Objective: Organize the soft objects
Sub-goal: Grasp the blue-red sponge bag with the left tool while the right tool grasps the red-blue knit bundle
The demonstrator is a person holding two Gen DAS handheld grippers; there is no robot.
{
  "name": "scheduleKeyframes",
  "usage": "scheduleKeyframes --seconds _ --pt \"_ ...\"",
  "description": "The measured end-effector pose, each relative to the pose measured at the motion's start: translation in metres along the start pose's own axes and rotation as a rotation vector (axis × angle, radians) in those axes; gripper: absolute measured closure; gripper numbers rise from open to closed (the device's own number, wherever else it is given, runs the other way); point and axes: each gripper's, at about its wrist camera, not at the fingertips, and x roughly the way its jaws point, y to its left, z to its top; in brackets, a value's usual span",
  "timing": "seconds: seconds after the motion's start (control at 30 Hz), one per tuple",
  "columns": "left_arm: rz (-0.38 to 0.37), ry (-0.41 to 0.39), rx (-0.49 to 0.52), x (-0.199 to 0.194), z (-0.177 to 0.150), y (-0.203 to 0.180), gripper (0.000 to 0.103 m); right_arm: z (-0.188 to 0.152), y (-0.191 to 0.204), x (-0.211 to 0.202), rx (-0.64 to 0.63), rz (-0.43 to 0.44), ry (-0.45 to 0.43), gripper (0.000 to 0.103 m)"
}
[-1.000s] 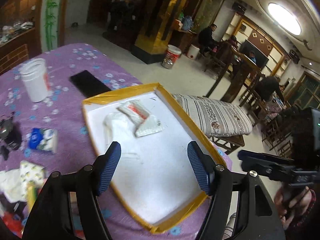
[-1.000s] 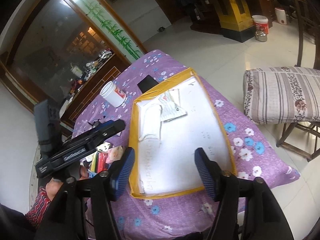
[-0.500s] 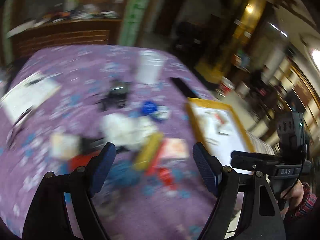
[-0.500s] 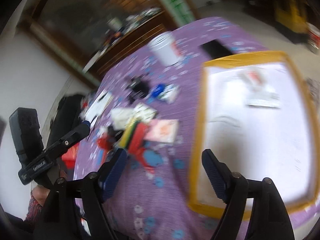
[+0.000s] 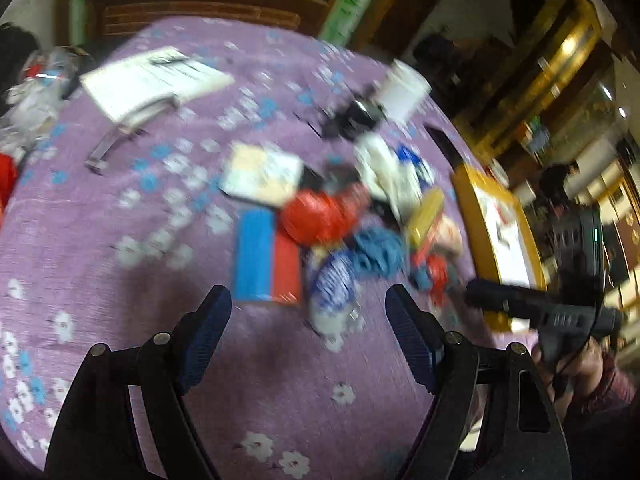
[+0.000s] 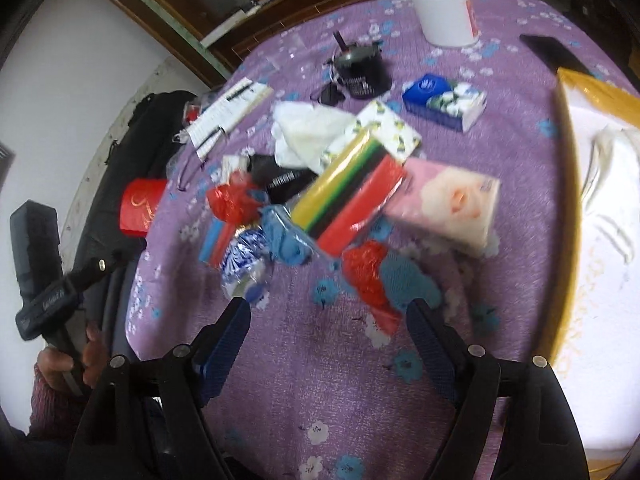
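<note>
On the purple cloth: soft-goods pile (image 6: 340, 200), beside yellow-rimmed tray (image 6: 568, 184).
Change: both views have swung from tray to pile; next pick pending.
Left gripper (image 5: 308, 324): wide open, empty.
Right gripper (image 6: 328, 332): wide open, empty.

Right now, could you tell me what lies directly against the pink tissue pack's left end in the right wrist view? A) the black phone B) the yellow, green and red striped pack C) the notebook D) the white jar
B: the yellow, green and red striped pack overlaps the pink tissue pack there.
</note>
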Motion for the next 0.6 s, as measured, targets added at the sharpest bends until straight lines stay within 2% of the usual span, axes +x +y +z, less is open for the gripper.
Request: scheduleKeyframes --seconds 0.1,0.2,0.3,0.47,0.6 --pt "0.04 0.006 0.061 0.014 0.0 -0.007 0.023 0.001 0.0 0.001 0.01 -0.012 -0.003 0.021" --pt "0.102 0.029 0.017 0.029 0.009 0.012 0.024 0.001 -0.001 -0.002 0.011 -0.029 -0.013 0.021" --pt "0.099 0.046 -0.045 0.038 0.019 0.037 0.028 -0.001 -0.004 -0.006 0.026 -0.038 -0.018 0.021" --pt "0.079 0.095 0.024 0.06 0.025 0.027 0.029 -0.005 -0.016 -0.015 0.064 -0.057 -0.039 0.021" --pt "0.118 0.108 0.026 0.078 0.031 0.026 0.03 -0.006 -0.019 -0.016 0.076 -0.068 -0.047 0.021"
